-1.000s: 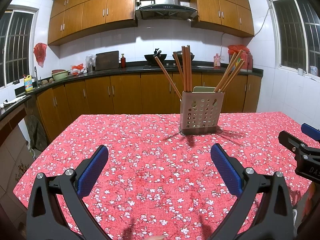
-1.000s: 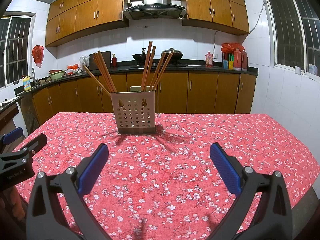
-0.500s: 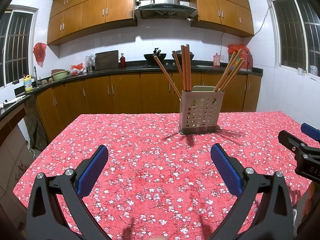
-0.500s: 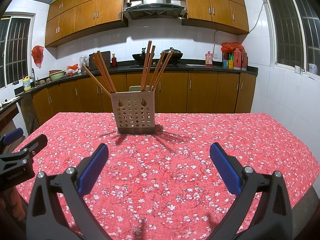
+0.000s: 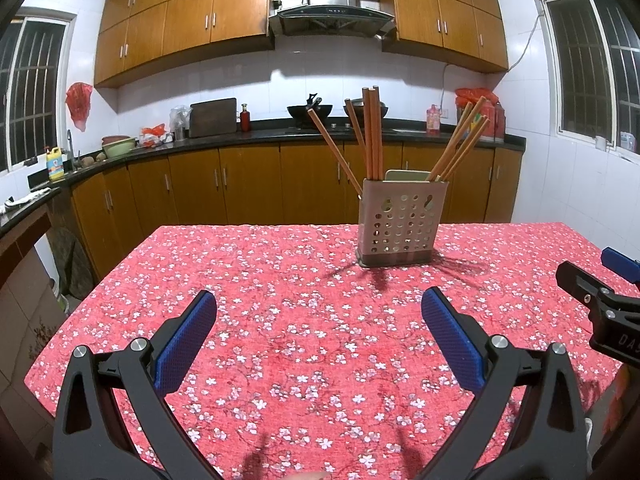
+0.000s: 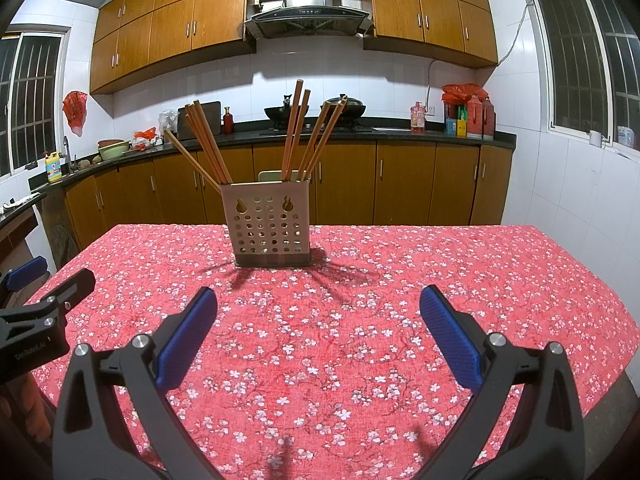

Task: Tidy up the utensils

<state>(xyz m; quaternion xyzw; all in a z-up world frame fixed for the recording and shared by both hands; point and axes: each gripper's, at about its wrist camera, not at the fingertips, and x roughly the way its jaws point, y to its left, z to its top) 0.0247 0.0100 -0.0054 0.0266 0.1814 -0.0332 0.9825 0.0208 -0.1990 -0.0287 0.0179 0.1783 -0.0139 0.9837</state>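
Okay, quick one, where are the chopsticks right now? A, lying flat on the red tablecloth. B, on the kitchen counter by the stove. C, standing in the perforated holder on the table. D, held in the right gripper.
C: the chopsticks stand leaning in the perforated holder, while both the left gripper and right gripper are open and empty.

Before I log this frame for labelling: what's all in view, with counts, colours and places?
holder: one, beige, perforated, upright on the table, centre-far.
chopsticks: about nine, brown, standing fanned out in the holder.
tablecloth: one, red with white flowers, covering the table.
wok: one, black, on the back counter.
hood: one, steel, above the stove.
bottle: one, yellow, by the left sink.
left tongs: one, black with blue pads, open, empty.
right tongs: same, open, empty.
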